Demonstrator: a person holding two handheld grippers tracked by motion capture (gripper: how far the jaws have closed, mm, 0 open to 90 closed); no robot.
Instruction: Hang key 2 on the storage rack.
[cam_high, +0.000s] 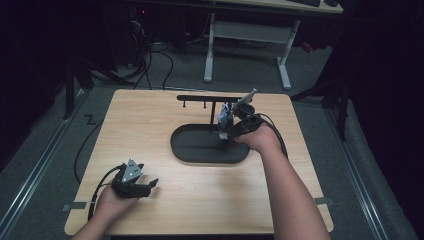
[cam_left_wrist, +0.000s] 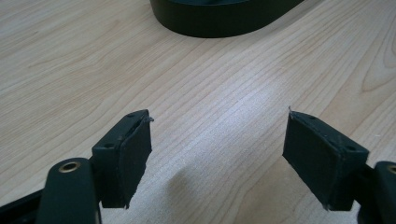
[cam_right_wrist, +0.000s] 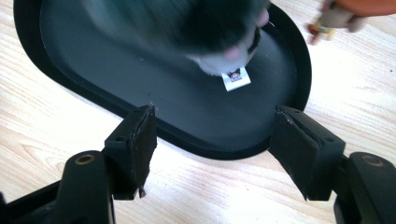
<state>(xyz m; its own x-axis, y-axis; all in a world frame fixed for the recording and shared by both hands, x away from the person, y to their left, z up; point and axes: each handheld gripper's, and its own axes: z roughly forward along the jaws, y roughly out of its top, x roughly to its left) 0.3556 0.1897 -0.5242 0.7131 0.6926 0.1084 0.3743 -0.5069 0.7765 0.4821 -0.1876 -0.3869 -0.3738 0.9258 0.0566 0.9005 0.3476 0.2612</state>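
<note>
A black oval tray (cam_high: 190, 150) lies mid-table and carries a thin black T-shaped rack (cam_high: 210, 98). A small grey and white plush toy (cam_high: 224, 116) hangs at the rack's post, just above the tray. In the right gripper view the plush toy (cam_right_wrist: 205, 28) is blurred, and a white tag (cam_right_wrist: 236, 78) dangles under it over the tray (cam_right_wrist: 93, 70). My right gripper (cam_high: 227, 131) (cam_right_wrist: 212, 154) is open at the tray's right part, jaws wide, just short of the toy and holding nothing. My left gripper (cam_high: 150, 186) (cam_left_wrist: 217, 158) is open over bare wood near the front left.
The tray's rim (cam_left_wrist: 219, 21) lies ahead of the left jaws. A small blurred orange and tan object (cam_right_wrist: 334, 16) shows beyond the tray's far end. Cables trail from both grippers. The wooden table (cam_high: 150, 125) ends close behind the rack; a white-legged desk (cam_high: 245, 30) stands farther back.
</note>
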